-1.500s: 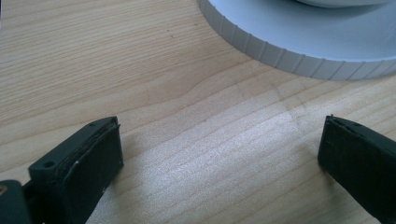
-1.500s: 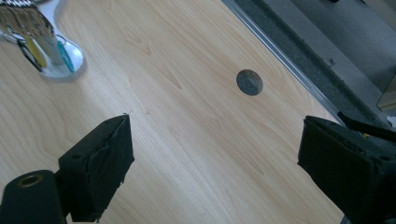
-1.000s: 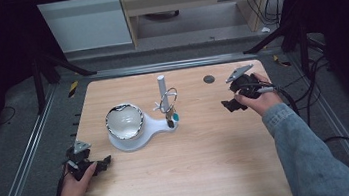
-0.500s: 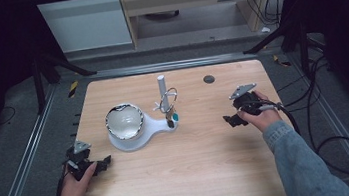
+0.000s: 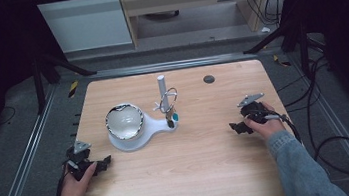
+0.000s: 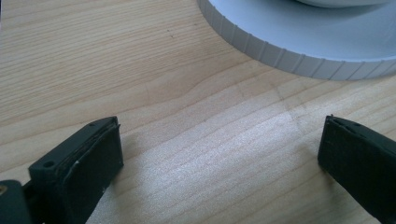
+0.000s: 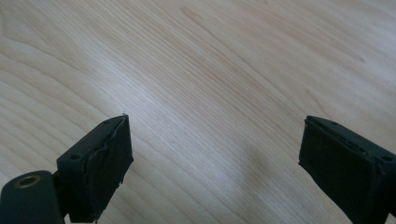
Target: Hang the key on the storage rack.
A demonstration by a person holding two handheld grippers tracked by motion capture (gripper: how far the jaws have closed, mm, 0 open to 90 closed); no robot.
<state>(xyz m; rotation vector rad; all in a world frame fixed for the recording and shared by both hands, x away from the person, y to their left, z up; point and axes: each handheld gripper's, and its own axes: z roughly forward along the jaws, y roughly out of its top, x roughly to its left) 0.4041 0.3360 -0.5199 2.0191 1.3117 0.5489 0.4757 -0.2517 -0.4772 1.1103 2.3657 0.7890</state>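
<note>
I see black jaws with screw holes on my left gripper (image 5: 104, 163), a grey denim sleeve (image 5: 299, 166), and black cables trailing.

A white stand (image 5: 139, 135) with a round, ribbed-edged base lies flat on the wooden table (image 5: 222, 172), left of centre, its narrower end extending toward the right. A bowl (image 5: 124, 120) with a dark rim and pale, glossy interior sits upright on the round part of the stand. A white vertical post (image 5: 162, 90) rises from the narrower end, and a thin metal ring (image 5: 168, 100) with small items, one of them teal, hangs at the post; how the ring is attached cannot be determined.
</note>
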